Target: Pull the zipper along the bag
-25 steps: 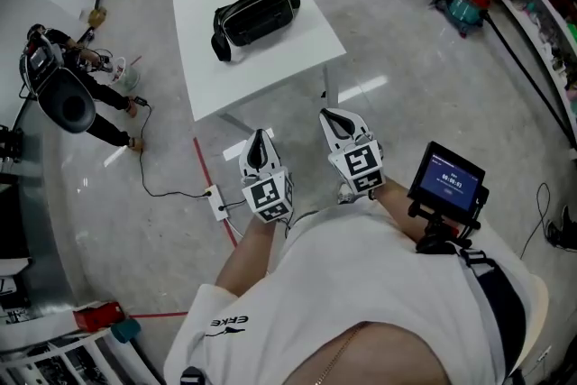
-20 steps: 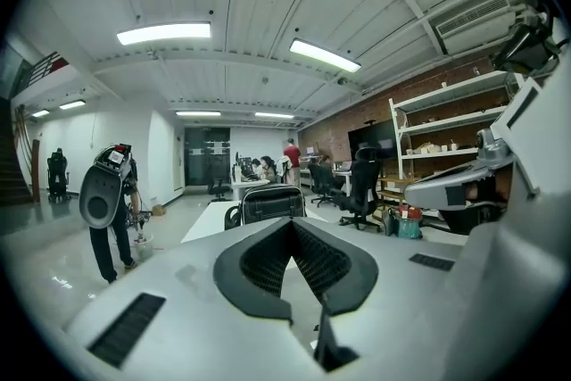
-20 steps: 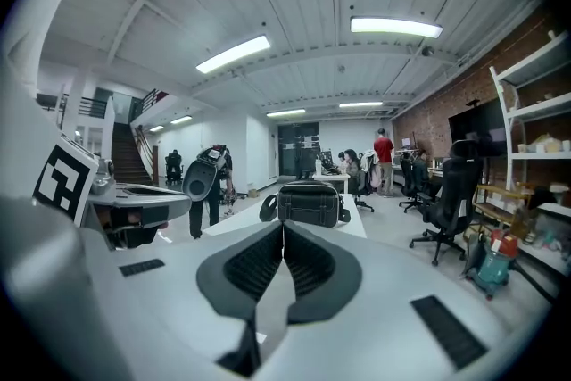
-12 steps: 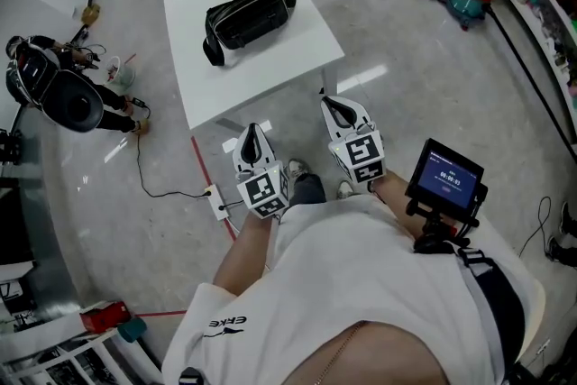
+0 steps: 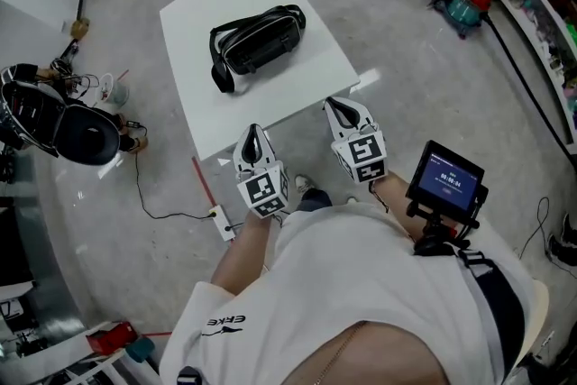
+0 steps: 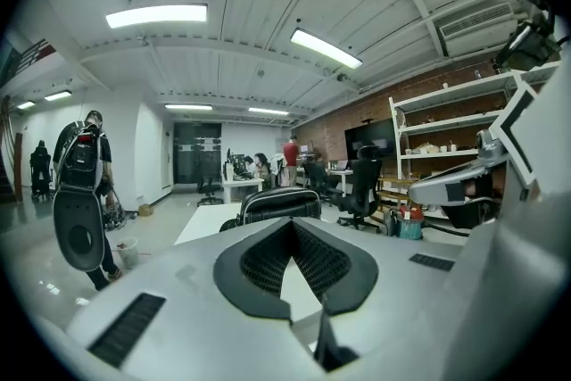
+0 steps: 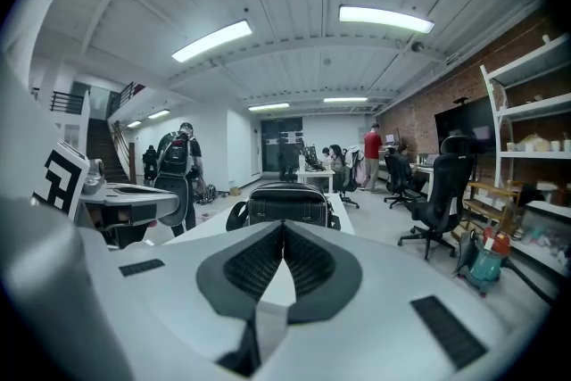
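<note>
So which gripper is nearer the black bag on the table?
Nearly a tie; the right gripper, perhaps, since it reaches farther forward, off the right end of the bag. The left gripper is held straight back from the bag. Neither touches it.

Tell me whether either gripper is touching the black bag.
No: in the head view the left gripper and right gripper are at the near edge of the table, short of the bag.

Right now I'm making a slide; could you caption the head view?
Person holds the left gripper and right gripper, both shut and empty, facing a black bag on a white table.
</note>
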